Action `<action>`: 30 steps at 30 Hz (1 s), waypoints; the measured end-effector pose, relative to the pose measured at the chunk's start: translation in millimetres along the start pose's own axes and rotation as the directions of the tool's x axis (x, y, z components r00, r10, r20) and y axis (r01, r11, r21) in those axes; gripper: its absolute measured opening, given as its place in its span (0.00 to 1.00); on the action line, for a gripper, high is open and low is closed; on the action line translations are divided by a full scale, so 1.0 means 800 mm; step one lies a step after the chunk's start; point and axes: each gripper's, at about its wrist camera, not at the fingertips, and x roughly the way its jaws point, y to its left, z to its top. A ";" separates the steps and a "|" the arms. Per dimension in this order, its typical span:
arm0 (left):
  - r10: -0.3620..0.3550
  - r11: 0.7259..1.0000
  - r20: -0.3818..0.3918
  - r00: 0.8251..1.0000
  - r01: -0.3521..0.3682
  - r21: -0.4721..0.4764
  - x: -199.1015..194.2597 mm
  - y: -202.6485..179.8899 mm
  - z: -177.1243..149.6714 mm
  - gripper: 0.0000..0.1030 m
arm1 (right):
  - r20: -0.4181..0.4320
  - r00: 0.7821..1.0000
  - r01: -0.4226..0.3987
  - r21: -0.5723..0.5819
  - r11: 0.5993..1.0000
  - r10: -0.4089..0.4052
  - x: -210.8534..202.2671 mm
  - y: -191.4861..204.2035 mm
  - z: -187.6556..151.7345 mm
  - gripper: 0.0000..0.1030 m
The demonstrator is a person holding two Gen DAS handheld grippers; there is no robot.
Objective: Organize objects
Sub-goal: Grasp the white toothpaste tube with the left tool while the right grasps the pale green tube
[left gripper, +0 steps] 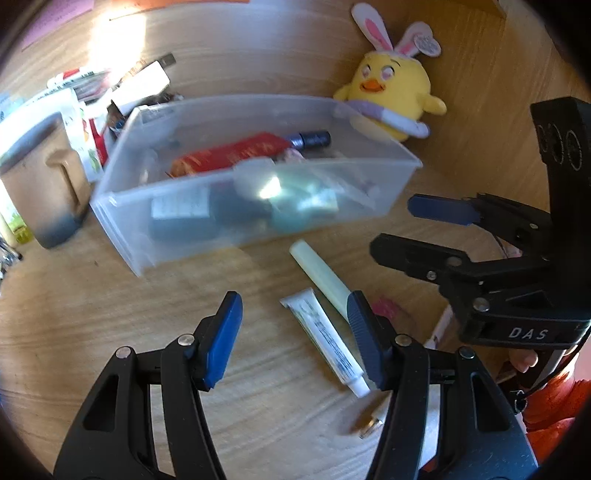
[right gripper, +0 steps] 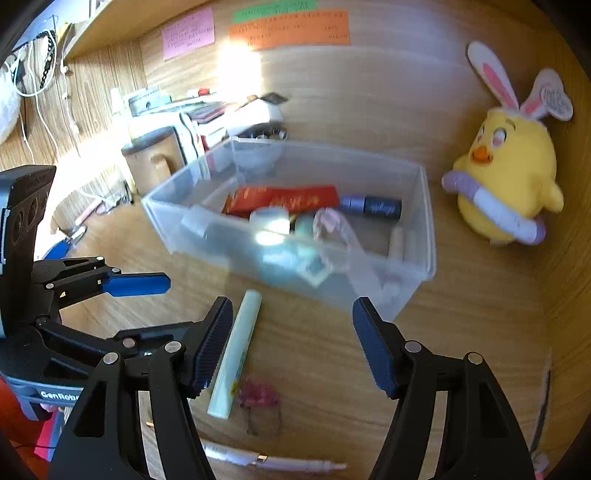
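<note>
At the left a tan mug [left gripper: 48,184] stood on the wooden desk [left gripper: 110,314], just beside a clear plastic bin [left gripper: 236,206] holding a red tube [left gripper: 236,153] and other small items. In front of it the left gripper [left gripper: 295,339] hung with jaws wide apart, holding nothing, above a white tube [left gripper: 325,339] and a pale green stick [left gripper: 321,277]. The right gripper [right gripper: 291,343] was likewise spread and empty, with a yellow chick plush [left gripper: 391,92] beyond the bin's right end.

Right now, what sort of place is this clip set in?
Probably a home desk or study nook: a wooden desktop with coloured paper notes stuck on the back panel, a yellow chick plush, and a clear bin of small toiletries.
</note>
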 end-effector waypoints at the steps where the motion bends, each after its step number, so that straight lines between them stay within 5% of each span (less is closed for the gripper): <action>1: -0.004 1.000 -0.007 1.000 0.004 0.003 0.001 -0.003 -0.003 0.57 | -0.007 1.000 -0.005 0.004 1.000 0.005 0.001 0.000 -0.004 0.62; 5: 0.026 0.999 -0.001 1.000 -0.026 0.039 0.007 -0.015 -0.013 0.55 | -0.031 0.999 -0.012 0.013 1.000 0.013 0.005 0.000 -0.015 0.62; 8: 0.028 0.999 -0.015 0.999 -0.027 0.046 0.013 -0.016 -0.017 0.43 | -0.051 0.999 -0.011 0.009 1.000 0.012 0.012 0.003 -0.020 0.62; 17: 0.067 0.996 -0.026 0.997 -0.066 0.054 0.012 -0.006 -0.029 0.29 | -0.082 0.996 -0.045 -0.022 0.999 0.043 0.025 0.025 -0.024 0.59; 24: 0.093 0.995 -0.022 0.995 -0.091 0.050 0.007 0.009 -0.032 0.15 | -0.123 0.991 -0.066 -0.053 0.996 0.059 0.040 0.040 -0.026 0.41; 30: 0.091 0.995 -0.009 0.996 -0.090 0.051 0.006 0.011 -0.033 0.15 | -0.142 0.988 -0.068 -0.096 0.993 0.054 0.050 0.056 -0.029 0.19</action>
